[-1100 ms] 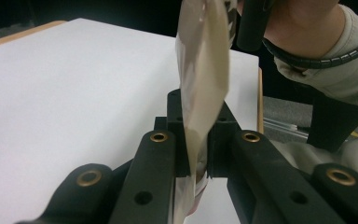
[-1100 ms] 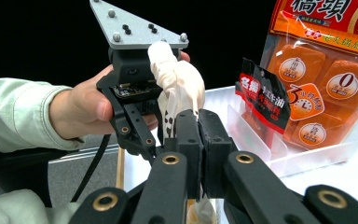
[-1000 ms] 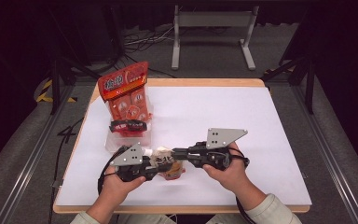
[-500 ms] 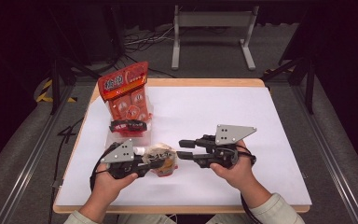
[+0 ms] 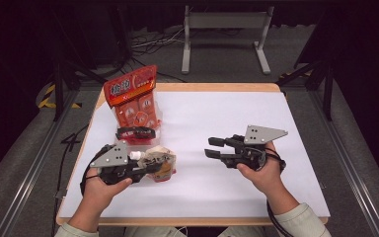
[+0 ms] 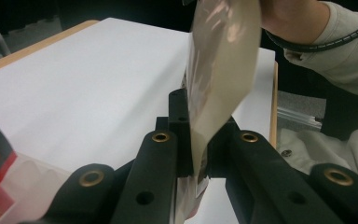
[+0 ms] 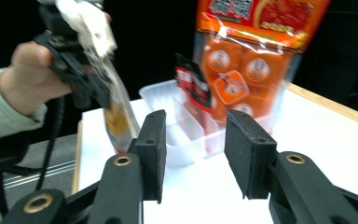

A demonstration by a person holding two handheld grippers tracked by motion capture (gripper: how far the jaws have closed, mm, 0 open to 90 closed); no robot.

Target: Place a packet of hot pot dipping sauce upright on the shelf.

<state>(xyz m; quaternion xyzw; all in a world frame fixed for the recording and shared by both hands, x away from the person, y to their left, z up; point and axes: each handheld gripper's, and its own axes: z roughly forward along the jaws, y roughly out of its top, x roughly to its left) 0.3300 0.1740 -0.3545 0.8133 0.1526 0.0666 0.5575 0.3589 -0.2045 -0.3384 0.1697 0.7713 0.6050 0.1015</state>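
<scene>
A crumpled pale pouch [image 5: 164, 160] with an orange print and a white cap hangs in my left gripper [image 5: 150, 168], held just above the table's front left. In the left gripper view both jaws of that gripper [image 6: 198, 140] are shut on the lower edge of the pouch [image 6: 219, 70]. My right gripper [image 5: 208, 147] is to the right of it, well apart. Its jaws have just been opening, and they stand open with nothing between them [image 7: 193, 154]. From the right gripper view the pouch [image 7: 114, 116] dangles at the left under the other hand.
An orange snack bag [image 5: 133, 101] stands upright at the table's back left, in or behind a clear plastic tray [image 5: 150, 140] with a small black and red packet [image 5: 135, 132]. The bag [image 7: 256, 56] and tray [image 7: 177, 121] lie ahead of the right gripper. A white sheet [image 5: 217, 113] covers the table.
The right gripper has let go of the pouch, opened and drawn away to the right. The left gripper has carried the pouch to the left and a little upward.
</scene>
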